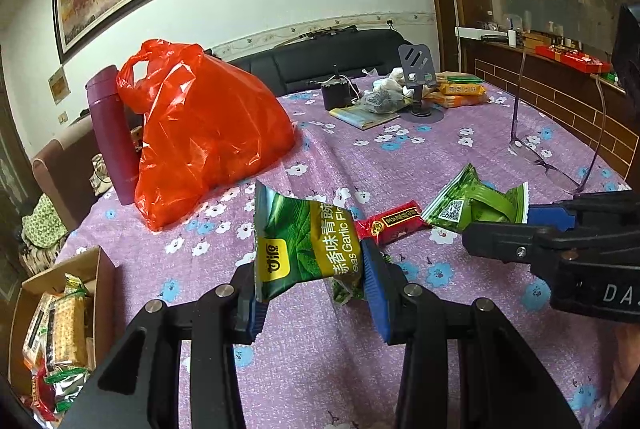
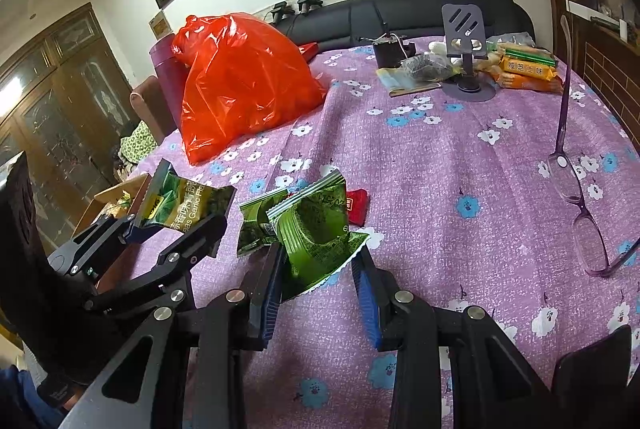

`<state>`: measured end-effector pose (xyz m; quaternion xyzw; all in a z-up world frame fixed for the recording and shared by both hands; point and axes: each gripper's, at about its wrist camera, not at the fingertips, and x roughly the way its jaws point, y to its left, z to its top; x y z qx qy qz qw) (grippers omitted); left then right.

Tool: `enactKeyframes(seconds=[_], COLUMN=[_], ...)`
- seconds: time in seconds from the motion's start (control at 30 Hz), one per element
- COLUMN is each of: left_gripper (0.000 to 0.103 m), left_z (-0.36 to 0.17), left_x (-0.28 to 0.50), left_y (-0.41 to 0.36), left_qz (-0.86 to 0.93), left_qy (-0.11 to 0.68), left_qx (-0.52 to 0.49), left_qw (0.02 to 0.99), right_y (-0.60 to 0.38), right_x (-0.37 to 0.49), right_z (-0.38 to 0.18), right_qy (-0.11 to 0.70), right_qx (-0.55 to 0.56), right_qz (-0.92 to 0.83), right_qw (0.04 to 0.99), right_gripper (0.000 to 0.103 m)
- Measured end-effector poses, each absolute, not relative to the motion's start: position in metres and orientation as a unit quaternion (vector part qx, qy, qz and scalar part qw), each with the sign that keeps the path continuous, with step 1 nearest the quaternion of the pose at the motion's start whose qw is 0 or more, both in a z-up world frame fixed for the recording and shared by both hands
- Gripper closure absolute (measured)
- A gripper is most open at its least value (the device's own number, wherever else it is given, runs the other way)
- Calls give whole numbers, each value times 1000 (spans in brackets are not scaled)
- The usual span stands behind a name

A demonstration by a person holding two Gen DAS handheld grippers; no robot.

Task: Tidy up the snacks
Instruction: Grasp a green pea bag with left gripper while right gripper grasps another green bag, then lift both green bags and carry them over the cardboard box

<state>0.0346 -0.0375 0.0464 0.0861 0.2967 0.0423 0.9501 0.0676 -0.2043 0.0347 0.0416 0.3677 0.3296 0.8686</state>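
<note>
My left gripper (image 1: pixel 310 289) is shut on a green garlic-peas packet (image 1: pixel 304 245), held just above the purple flowered tablecloth (image 1: pixel 440 157); it also shows in the right wrist view (image 2: pixel 180 209). My right gripper (image 2: pixel 320 285) is shut on a second green snack packet (image 2: pixel 316 233), seen in the left wrist view (image 1: pixel 476 209) at the right. A small red packet (image 1: pixel 394 223) lies on the cloth between them. Another green packet (image 2: pixel 256 221) lies beside the held one. An open cardboard box (image 1: pixel 60 313) with several snacks sits low left, off the table edge.
A full red plastic bag (image 1: pixel 200 133) and a purple flask (image 1: pixel 112 133) stand at the left back. A phone stand (image 1: pixel 420 81), orange biscuit packs (image 1: pixel 460 93), a booklet and small bags are at the far side. Glasses (image 2: pixel 576 189) lie at the right.
</note>
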Motion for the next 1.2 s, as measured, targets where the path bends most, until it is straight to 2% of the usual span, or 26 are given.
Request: enactKeyframes(seconds=[1.2], left_gripper=[63], left_z=[43], left_x=[38], left_y=[-39], left_qz=[43], left_qy=[302], left_qx=[96], left_qw=[948], right_y=[-205], right_x=[69], right_z=[32], right_qy=[373], right_qx=[46], right_qz=[331], right_qw=[866], right_gripper=[66])
